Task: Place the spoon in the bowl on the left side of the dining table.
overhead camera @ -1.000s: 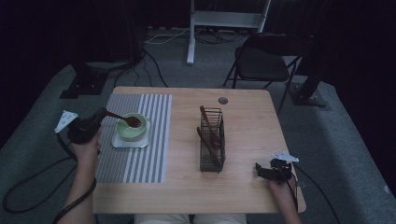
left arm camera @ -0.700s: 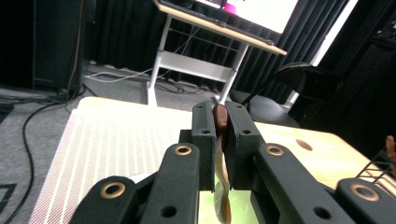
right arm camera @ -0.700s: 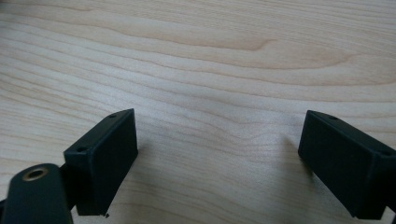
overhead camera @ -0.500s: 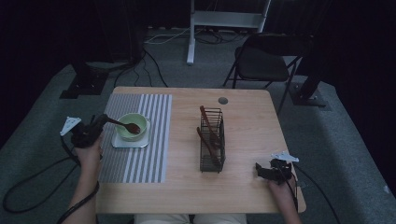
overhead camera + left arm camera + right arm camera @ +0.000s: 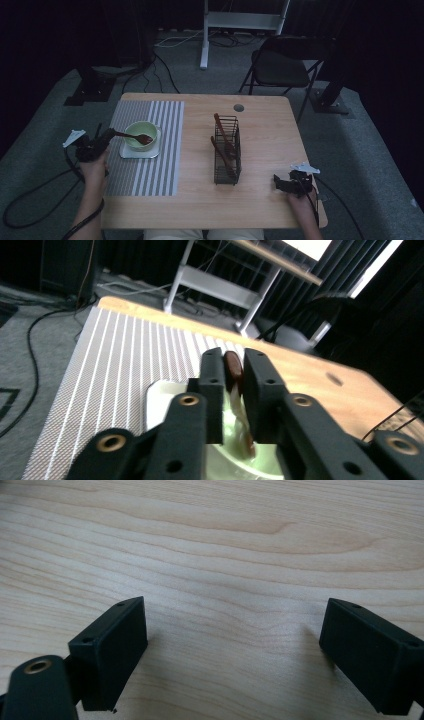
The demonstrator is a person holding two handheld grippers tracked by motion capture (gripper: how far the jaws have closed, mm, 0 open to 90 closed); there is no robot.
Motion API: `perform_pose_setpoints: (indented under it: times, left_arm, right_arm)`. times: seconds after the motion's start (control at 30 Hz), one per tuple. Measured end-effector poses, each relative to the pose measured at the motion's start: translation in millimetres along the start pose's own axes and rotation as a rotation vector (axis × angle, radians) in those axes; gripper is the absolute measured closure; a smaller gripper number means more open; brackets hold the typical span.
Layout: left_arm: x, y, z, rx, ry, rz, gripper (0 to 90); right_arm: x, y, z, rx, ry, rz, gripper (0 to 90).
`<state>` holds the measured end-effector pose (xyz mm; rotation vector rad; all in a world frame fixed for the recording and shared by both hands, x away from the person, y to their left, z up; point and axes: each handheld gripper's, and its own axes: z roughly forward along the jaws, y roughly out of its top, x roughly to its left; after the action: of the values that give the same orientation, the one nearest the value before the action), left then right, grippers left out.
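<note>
Left gripper (image 5: 107, 136) off table's left edge, pinching spoon (image 5: 134, 136) in bowl (image 5: 141, 135). Right gripper (image 5: 278, 182) wide, empty, near front edge.

Dark studio: curtains (image 5: 60, 30), floor cables (image 5: 165, 42)

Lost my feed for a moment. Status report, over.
Left gripper shut on wooden spoon, bowl end in green bowl. Right gripper open, resting on table. Nothing in the way.
</note>
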<state>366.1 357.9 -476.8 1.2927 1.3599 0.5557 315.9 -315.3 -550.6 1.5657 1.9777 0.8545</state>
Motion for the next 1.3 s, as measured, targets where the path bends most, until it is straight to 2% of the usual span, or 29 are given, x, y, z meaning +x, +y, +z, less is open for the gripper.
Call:
perform_pose_setpoints:
  times: [0.03, 0.2, 0.5, 0.7, 0.73, 0.77, 0.87, 0.93, 1.07, 1.13, 1.3]
  left_arm:
    - [0.2, -1.8, 0.4, 0.017, 0.012, 0.019, 77.0]
    - [1.4, -5.4, 0.8, 0.041, 0.027, 0.028, 76.5]
    - [2.9, -13.7, 2.8, 0.094, 0.059, 0.071, 68.3]
    - [3.3, -22.0, 3.0, 0.132, 0.111, 0.128, 57.7]
    - [3.3, -22.0, 3.0, 0.132, 0.111, 0.128, 57.1]
    - [4.1, -24.7, 3.1, 0.137, 0.130, 0.138, 57.1]
    - [5.6, -26.6, 2.1, 0.138, 0.153, 0.134, 46.5]
    - [6.2, -27.8, 0.8, 0.148, 0.164, 0.143, 46.4]
    - [5.6, -30.0, -2.1, 0.173, 0.163, 0.165, 46.2]
    - [5.1, -30.5, -2.6, 0.179, 0.166, 0.169, 41.3]
    - [0.6, -34.8, -6.7, 0.206, 0.156, 0.189, 38.3]
  right_arm:
    - [-0.1, 0.0, 0.0, 0.000, 0.000, -0.001, 11.1]
    - [0.0, 0.0, 0.0, 0.000, 0.000, 0.000, 11.1]
    - [0.0, 0.0, 0.0, 0.000, 0.000, 0.000, 11.1]
    - [0.0, 0.0, 0.0, 0.000, 0.000, -0.001, 11.1]
    - [0.0, 0.0, 0.0, 0.000, 0.000, -0.001, 11.1]
    - [0.0, 0.0, 0.0, 0.000, 0.000, -0.001, 11.1]
    - [0.0, 0.0, 0.0, 0.000, 0.000, 0.000, 11.1]
    - [0.0, 0.0, 0.0, 0.000, 0.000, 0.000, 11.1]
    - [0.0, 0.0, 0.0, 0.000, 0.000, -0.001, 11.1]
    - [0.0, 0.0, 0.0, 0.000, 0.000, 0.000, 11.1]
    - [0.0, 0.0, 0.0, 0.000, 0.000, 0.001, 11.1]
